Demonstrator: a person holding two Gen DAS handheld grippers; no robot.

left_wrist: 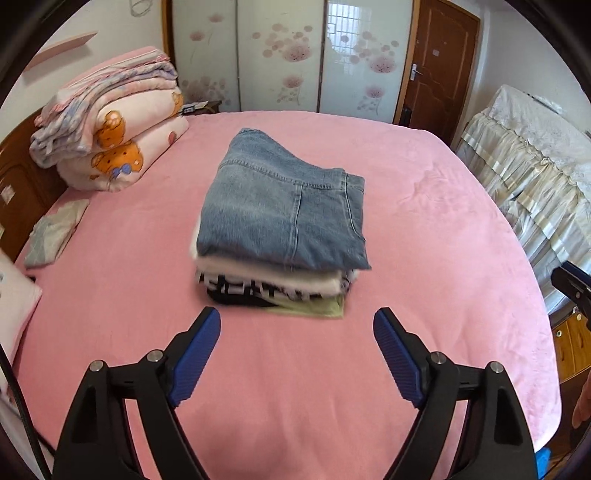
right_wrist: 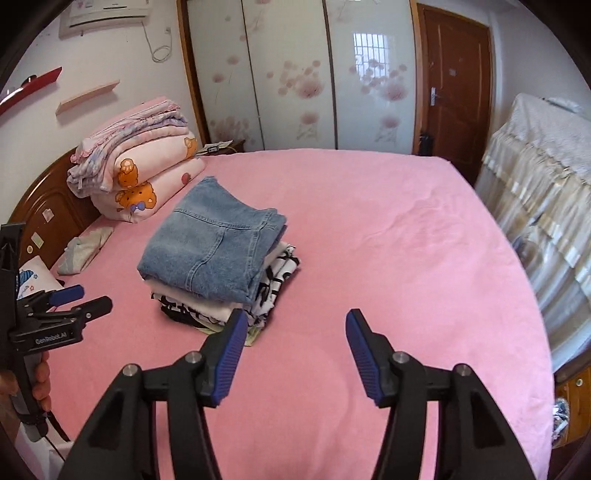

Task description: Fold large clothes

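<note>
Two grippers hang over a pink bed (left_wrist: 424,229), both with blue-padded fingers spread apart and holding nothing. The left gripper (left_wrist: 297,325) points at a stack of folded clothes (left_wrist: 280,243) lying at its 12 o'clock, near the fingertips but not touching them. The right gripper (right_wrist: 295,325) has the same stack at about 11 o'clock, with its left pad overlapping the stack's near corner in the picture; whether they touch cannot be told.

Folded jeans (left_wrist: 284,206) lie on top and cover most of the garments beneath: only the edges of a white piece, a black-and-white patterned one and a pale green one show. The lower layers are blurred in the left wrist view.

From the right wrist view, the left gripper appears side-on at 9 o'clock, cut off by the frame; a wall air conditioner (right_wrist: 107,14) at 11 o'clock shows only there. In the left wrist view, just a sliver of the right gripper shows at 3 o'clock.

Folded quilts (left_wrist: 110,125) sit at 10 o'clock against a wooden headboard (right_wrist: 48,210). Flowered wardrobe doors (left_wrist: 288,55) and a brown door (left_wrist: 439,66) stand beyond the bed.
</note>
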